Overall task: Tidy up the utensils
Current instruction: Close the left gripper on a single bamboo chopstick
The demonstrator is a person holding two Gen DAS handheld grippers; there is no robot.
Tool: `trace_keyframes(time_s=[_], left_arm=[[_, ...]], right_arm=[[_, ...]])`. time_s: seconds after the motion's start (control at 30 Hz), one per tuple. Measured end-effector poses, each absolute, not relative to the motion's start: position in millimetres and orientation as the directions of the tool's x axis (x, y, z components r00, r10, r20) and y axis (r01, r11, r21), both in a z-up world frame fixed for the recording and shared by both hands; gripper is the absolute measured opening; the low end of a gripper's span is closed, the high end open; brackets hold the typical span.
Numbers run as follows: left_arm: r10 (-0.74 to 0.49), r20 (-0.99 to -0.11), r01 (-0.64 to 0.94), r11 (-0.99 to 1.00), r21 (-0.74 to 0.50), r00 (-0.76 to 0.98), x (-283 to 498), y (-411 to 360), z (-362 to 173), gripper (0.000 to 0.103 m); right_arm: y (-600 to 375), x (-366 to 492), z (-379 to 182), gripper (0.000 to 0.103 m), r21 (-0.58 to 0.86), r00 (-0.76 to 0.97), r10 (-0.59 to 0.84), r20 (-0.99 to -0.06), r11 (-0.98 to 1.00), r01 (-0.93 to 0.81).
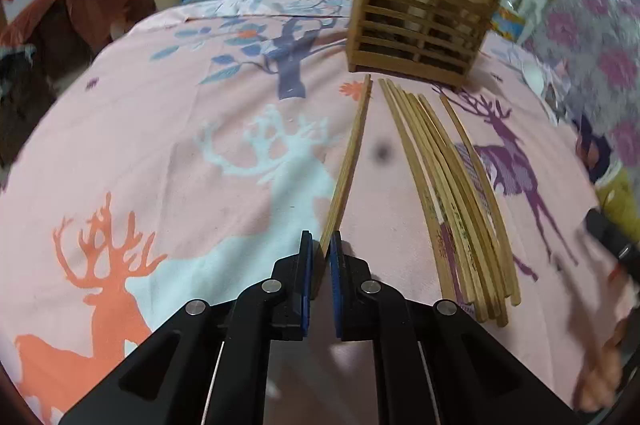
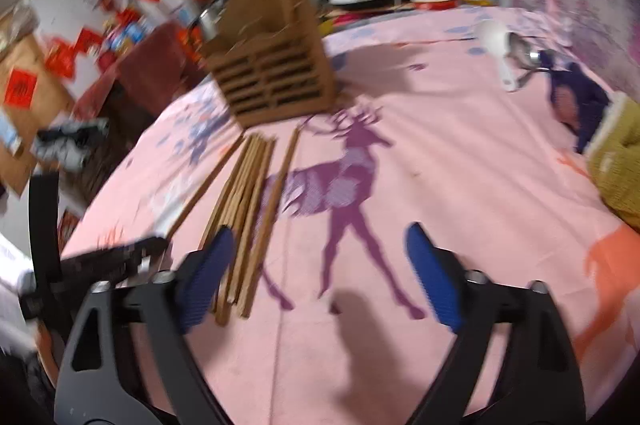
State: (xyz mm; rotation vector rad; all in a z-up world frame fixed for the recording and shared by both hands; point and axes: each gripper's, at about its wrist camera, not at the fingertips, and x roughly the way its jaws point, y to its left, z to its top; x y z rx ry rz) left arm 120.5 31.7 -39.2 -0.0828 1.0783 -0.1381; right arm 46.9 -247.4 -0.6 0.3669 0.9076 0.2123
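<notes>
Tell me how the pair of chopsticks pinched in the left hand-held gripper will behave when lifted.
The chopsticks look like thin, straight wood, so probably stiff and light. The left hand-held gripper is shut on one end only, so the far tips may droop or pivot. Two smooth sticks side by side may slide or scissor apart.

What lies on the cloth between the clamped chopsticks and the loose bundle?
Only bare pink cloth with a small dark spot separates the clamped chopsticks from the bundle, seen in the left wrist view.
</notes>
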Motion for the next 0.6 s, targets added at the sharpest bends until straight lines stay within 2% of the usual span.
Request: trace_keyframes(time_s=[0.07, 0.17, 0.43, 0.6], left_arm=[[-0.166, -0.871, 0.06, 0.986, -0.157, 0.461, 121.4, 35.9, -39.5, 0.012], [-0.166, -0.872, 0.059, 0.986, -0.157, 0.46, 121.6, 35.5, -39.4, 0.012], [-0.165, -0.873, 0.064, 0.986, -0.153, 0.459, 119.6, 34.9, -39.4, 0.012], [-0.167, -0.873, 0.065, 0.986, -0.154, 0.459, 119.4, 35.1, -39.4, 0.012]], right_arm=[[-236.4, 48.6, -5.1, 0.063, 0.389, 0.563, 0.359, -0.744, 0.918, -0.071], [-218.1, 48.7, -11.7, 0.053, 0.369, 0.51, 0.384, -0.769, 0.919, -0.136], [-186.3, 40.8, -20.0, 0.05, 0.245, 0.453, 0.334, -0.827, 0.938, -0.245], [-195.9, 40.2, -20.2, 0.049, 0.19, 0.468, 0.264, -0.843, 0.961, -0.199]])
